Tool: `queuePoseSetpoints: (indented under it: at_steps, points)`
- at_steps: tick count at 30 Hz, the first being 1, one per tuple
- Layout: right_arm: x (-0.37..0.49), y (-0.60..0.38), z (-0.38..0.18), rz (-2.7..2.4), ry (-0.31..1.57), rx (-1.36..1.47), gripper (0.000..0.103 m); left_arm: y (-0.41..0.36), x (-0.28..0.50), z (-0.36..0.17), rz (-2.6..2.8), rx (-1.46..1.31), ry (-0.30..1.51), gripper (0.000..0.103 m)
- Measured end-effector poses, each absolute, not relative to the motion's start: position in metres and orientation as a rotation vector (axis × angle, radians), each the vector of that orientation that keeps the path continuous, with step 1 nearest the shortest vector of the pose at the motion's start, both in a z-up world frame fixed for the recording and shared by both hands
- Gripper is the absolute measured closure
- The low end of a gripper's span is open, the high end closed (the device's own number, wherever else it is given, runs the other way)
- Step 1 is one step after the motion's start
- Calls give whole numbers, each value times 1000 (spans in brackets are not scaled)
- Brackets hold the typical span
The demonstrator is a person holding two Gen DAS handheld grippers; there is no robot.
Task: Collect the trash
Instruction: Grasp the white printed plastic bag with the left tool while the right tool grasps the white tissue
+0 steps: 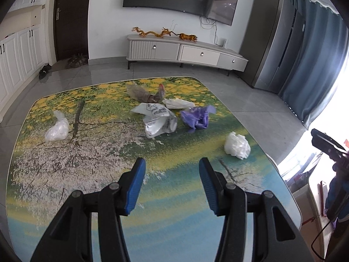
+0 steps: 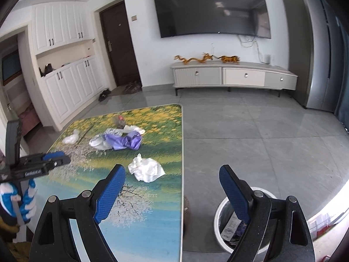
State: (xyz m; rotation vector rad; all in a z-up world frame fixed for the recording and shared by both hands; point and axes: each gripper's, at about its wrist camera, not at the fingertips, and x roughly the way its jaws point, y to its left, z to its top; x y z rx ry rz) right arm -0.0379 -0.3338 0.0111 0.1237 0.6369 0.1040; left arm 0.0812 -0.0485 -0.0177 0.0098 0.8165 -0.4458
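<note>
Looking down my right gripper first: jaws spread wide, nothing between them, hanging over the table's right edge with the white bin on the floor just beneath, already holding some scraps. My left gripper sits about half open, also empty, over the near end of the table.

Closest piece of trash is the crumpled white wad. In the right view it lies just ahead and a bit left of the left finger; in the left view it's ahead and off to the right. So I'd say the right hand is the nearer one, and it's also the one by the bin. The wad is pretty much a lump, slightly wider than deep, no real direction to it.

Further out, mid-table: the purple bag, beside the printed white bag, whose long axis runs toward me. Off alone on the left is a clear knotted bag, neck pointing away. Farthest back, a brownish wrapper and another white scrap.
</note>
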Motion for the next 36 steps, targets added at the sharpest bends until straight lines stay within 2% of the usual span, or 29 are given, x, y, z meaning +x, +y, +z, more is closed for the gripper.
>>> queuePoseSetpoints:
  at_steps: [16, 25, 30, 32, 34, 36]
  points:
    - [23, -301, -37, 252, 748, 71, 16, -77, 164, -49, -422, 182, 853, 55]
    - [54, -282, -51, 305, 786, 5, 16, -82, 184, -67, -454, 182, 909, 75]
    - [69, -274, -64, 322, 821, -22, 16, -84, 186, -70, -488, 159, 916, 90]
    - [73, -273, -69, 329, 834, -21, 16, -85, 185, -71, -498, 154, 916, 92]
    - [75, -272, -74, 331, 840, -18, 22, -85, 184, -71, -501, 153, 912, 94]
    - [75, -272, -76, 337, 851, -8, 42, -84, 182, -71, -499, 145, 909, 95]
